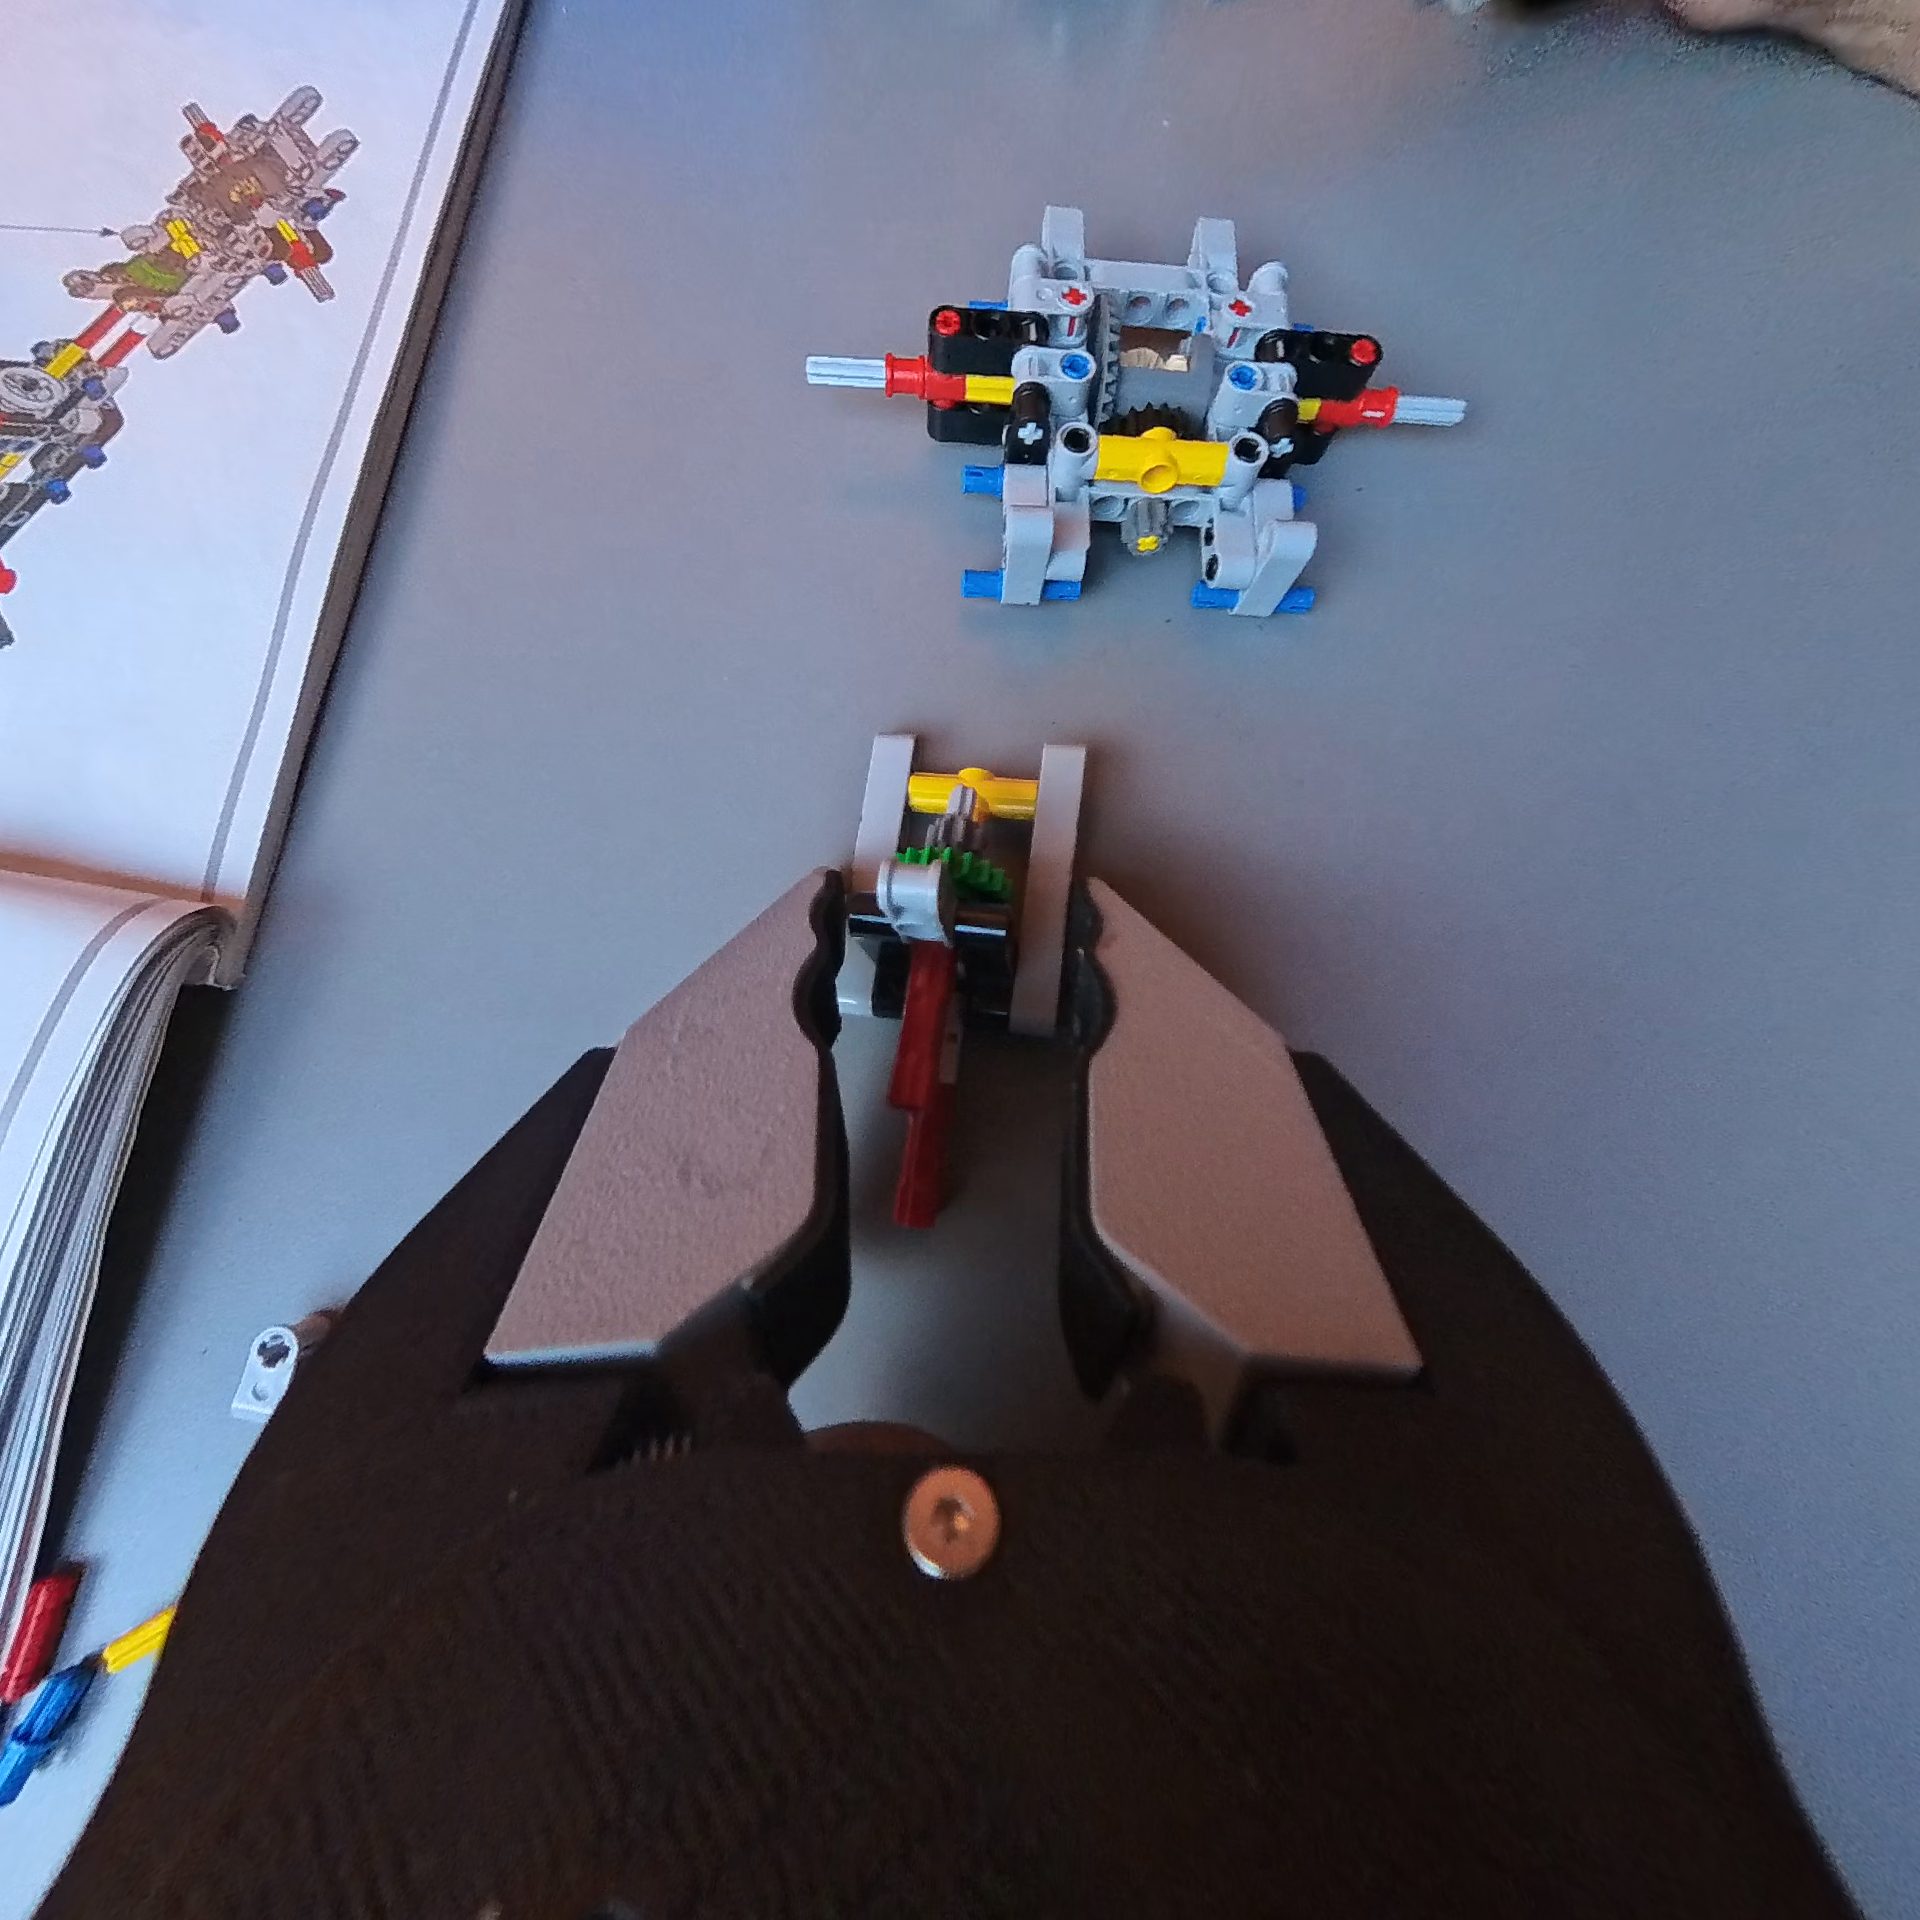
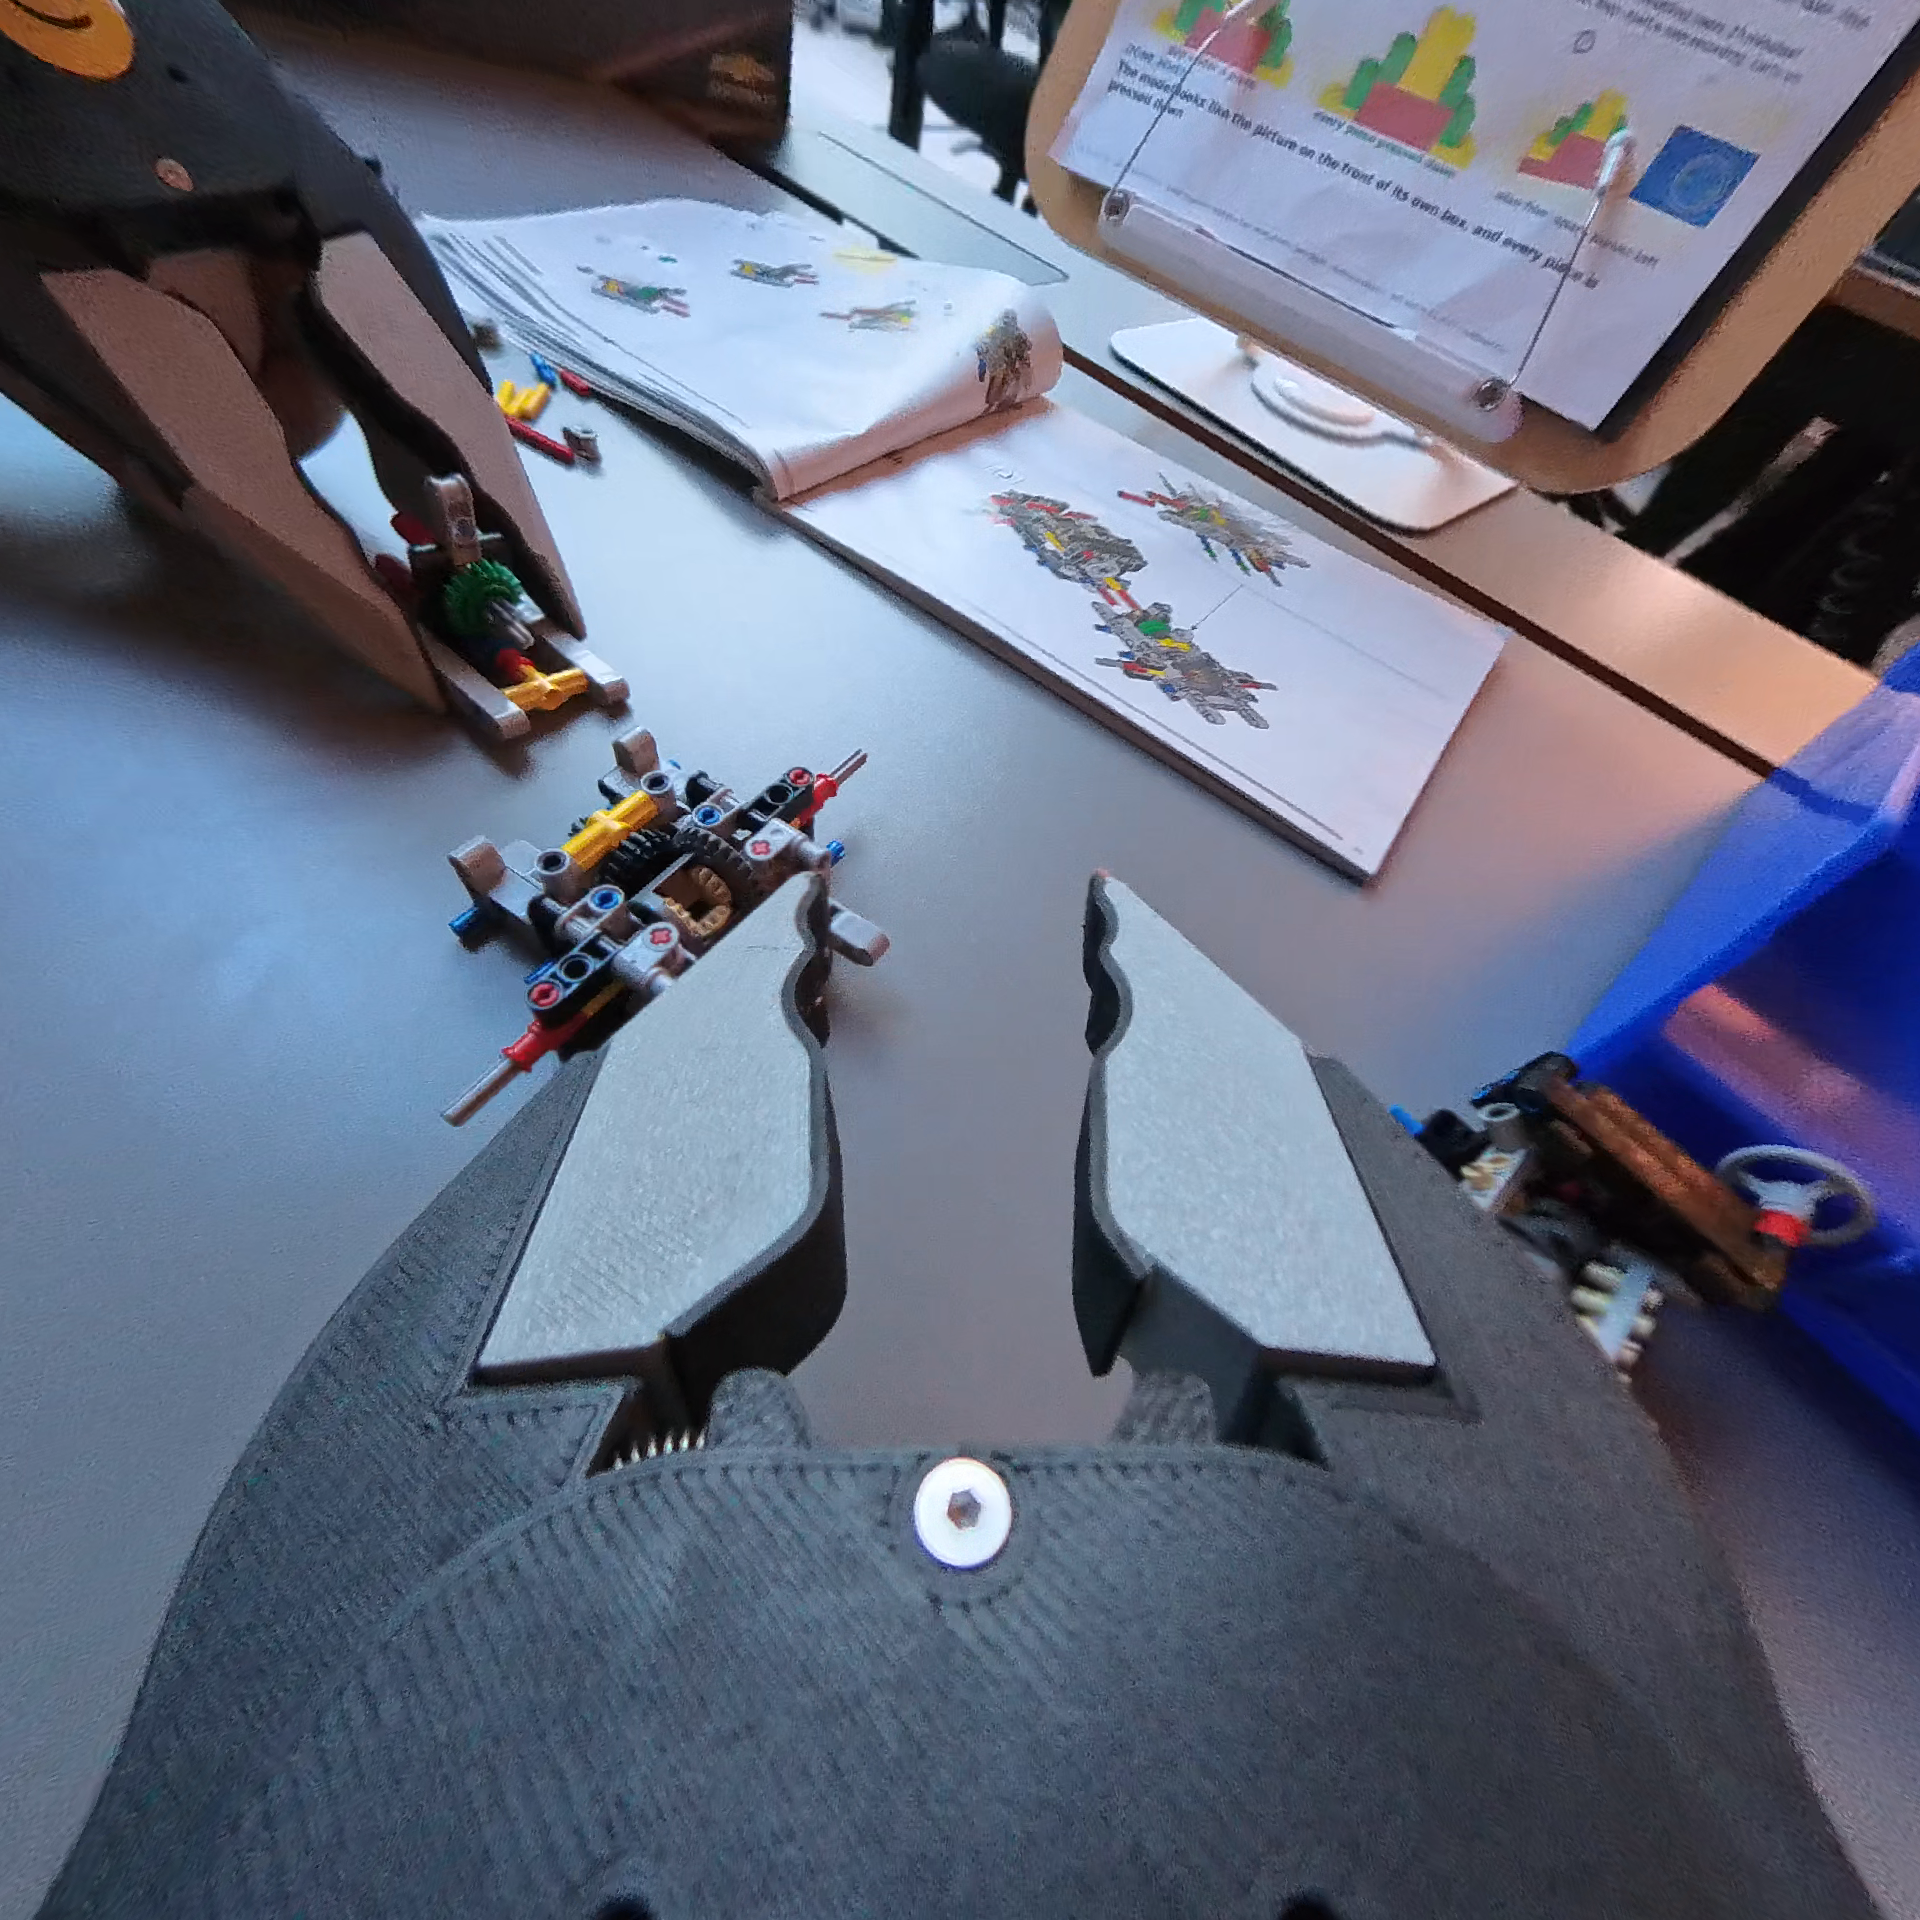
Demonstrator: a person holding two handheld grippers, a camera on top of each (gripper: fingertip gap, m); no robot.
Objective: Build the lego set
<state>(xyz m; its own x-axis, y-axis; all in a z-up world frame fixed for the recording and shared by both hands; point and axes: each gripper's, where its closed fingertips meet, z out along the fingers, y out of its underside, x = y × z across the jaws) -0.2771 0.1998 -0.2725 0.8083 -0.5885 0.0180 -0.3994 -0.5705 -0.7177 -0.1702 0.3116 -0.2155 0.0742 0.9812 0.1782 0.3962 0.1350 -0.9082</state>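
Observation:
My left gripper [image 1: 956,935] is shut on a small brick assembly [image 1: 961,883] with grey side beams, a yellow connector, a green gear and a red axle, its front end down at the grey table [image 1: 1455,935]. The same gripper and assembly show in the right wrist view [image 2: 488,634]. A larger grey, black, red and yellow gear assembly [image 1: 1138,416] lies on the table just ahead of it. My right gripper [image 2: 951,956] is open with nothing between its fingers. Its left finger [image 2: 769,966] is right beside that larger assembly [image 2: 644,894].
An open instruction booklet [image 1: 208,468] lies at the left, also in the right wrist view [image 2: 1143,582]. Loose small parts [image 1: 62,1652] lie near it. A blue bin [image 2: 1808,997] and another built model [image 2: 1621,1174] are at the right. A stand with a printed sheet [image 2: 1455,208] is behind. One gripper's finger ends stand about 15 cm off the other's.

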